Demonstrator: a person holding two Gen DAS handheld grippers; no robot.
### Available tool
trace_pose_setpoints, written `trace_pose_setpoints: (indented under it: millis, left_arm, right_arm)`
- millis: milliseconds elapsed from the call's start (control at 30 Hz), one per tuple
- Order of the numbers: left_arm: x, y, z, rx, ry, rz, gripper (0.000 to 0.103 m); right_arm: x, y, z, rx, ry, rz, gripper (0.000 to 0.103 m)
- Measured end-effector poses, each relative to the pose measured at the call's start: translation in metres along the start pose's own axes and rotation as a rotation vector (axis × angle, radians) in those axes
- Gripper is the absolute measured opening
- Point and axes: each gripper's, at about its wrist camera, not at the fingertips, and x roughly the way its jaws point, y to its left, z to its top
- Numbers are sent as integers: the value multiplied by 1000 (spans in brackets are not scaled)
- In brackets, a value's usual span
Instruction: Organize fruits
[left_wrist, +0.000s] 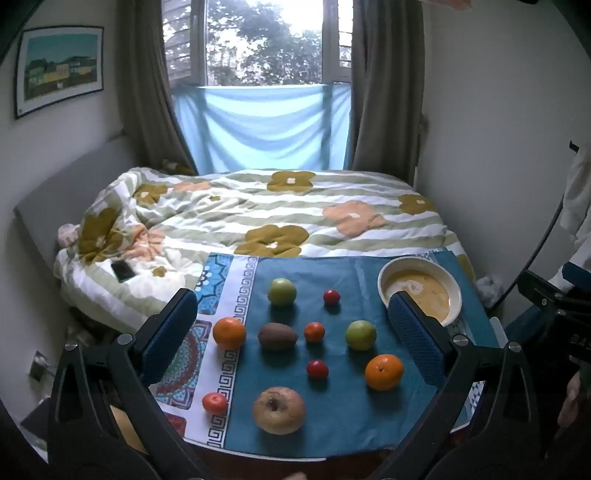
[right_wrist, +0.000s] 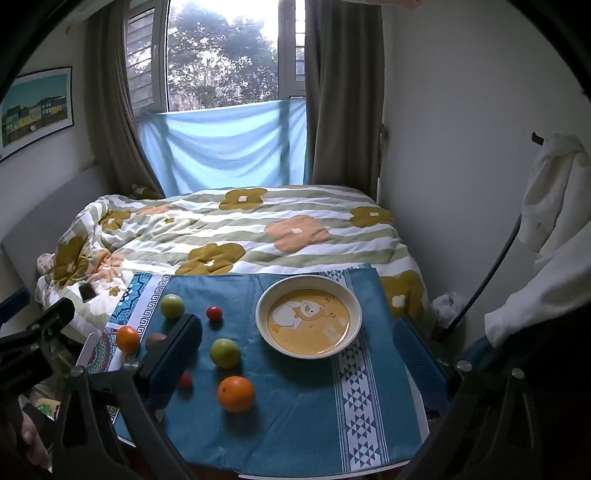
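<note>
We held the left gripper (left_wrist: 291, 328), jaws wide, above a blue cloth (left_wrist: 343, 417) bearing scattered fruit: a bruised apple (left_wrist: 279, 410), a kiwi (left_wrist: 277, 336), two oranges, and a yellow bowl (left_wrist: 421, 290) far right.

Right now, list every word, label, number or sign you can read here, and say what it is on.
None can be read.
The poster shows a picture only; any caption on it is too small to tell.
The plate bears a cartoon duck and bear, no words.
The cloth has patterns only.
The left gripper's body shows faint marks, too blurred to read.
</note>
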Motion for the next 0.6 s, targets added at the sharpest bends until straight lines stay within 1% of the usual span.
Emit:
trace_pose_setpoints:
  millis: [100, 133, 267, 333, 600]
  left_arm:
    - [0, -1, 0, 3, 1, -2, 103]
    - [-1, 8, 2, -15, -1, 2, 103]
    - [-1, 16, 5, -13, -11, 1, 103]
    - [-2, 6, -5, 1, -21, 13, 103]
    - [-12, -1, -4, 8, -33, 21, 103]
  right_arm:
    - [-1, 0, -1, 0, 0, -1, 103]
    - [-1, 0, -1, 0, -1, -1, 103]
    - [-3, 0, -2, 1, -3, -1, 103]
    - [-3, 0, -2, 2, -4, 0, 103]
    - [-5, 0, -4, 6, -6, 3, 103]
